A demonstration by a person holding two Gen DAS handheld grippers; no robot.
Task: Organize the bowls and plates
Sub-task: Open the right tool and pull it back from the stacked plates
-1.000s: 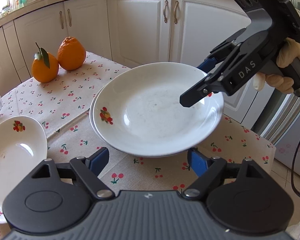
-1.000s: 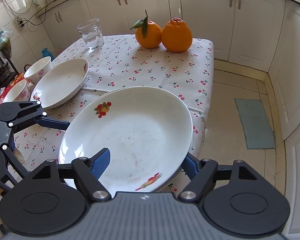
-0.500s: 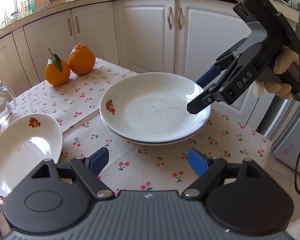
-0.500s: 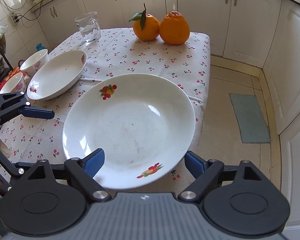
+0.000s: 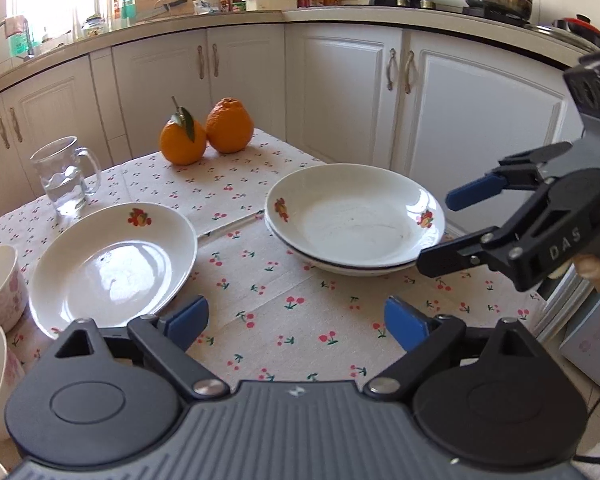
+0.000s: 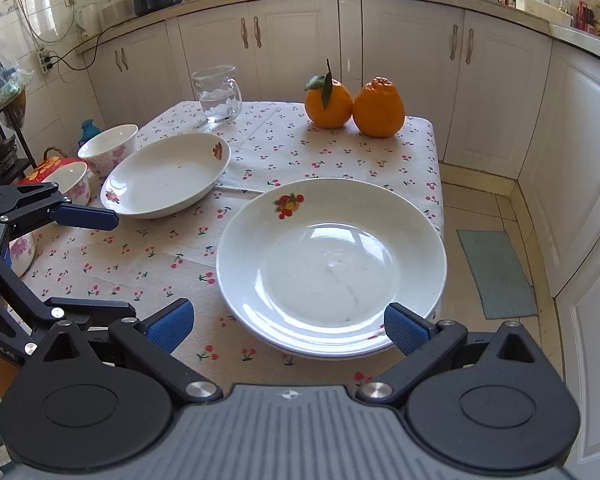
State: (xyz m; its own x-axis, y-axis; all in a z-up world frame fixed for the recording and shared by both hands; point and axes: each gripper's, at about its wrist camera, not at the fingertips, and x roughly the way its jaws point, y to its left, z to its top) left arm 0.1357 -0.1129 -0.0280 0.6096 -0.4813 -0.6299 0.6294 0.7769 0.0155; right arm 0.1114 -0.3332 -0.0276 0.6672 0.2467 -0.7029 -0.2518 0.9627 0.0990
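**Plate released onto the stack**

Both tongs pull back from the stacked plates [image 6: 332, 268] on the bench [image 6: 152, 256]: your right tongs [image 6: 286, 322] and left tongs [image 5: 296, 320] are opening wide, empty. Next, the lone plate [image 5: 112, 264] waits leftward.

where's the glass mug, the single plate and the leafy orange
glass mug [image 6: 217, 94], right wrist view, on its clear side wall
single plate [image 6: 166, 176], right wrist view, on its bare white middle
leafy orange [image 5: 182, 146], left wrist view, on its front peel
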